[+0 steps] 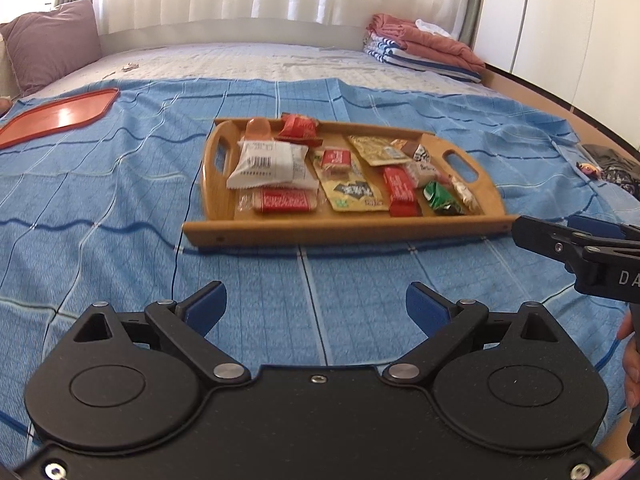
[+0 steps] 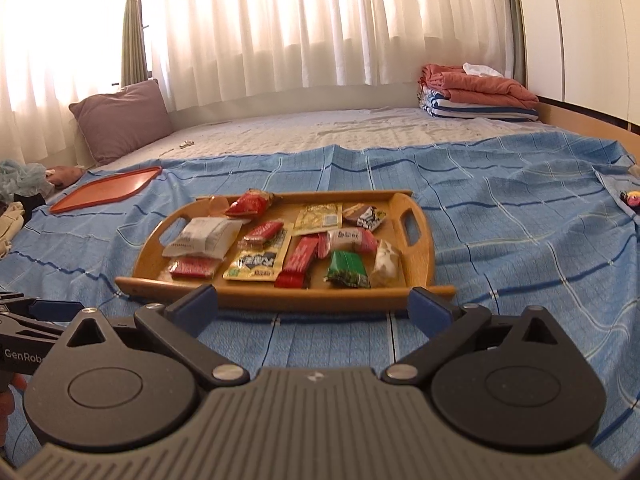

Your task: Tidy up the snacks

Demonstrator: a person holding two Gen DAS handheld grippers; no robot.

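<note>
Spread right fingers (image 2: 428, 312) frame wooden tray (image 2: 280, 298) of snacks (image 2: 344, 268) ahead.

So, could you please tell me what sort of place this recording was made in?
Most likely a bedroom at home: the wooden snack tray sits on a bed spread with a blue checked sheet, with a purple pillow and folded bedding before curtained windows.
</note>
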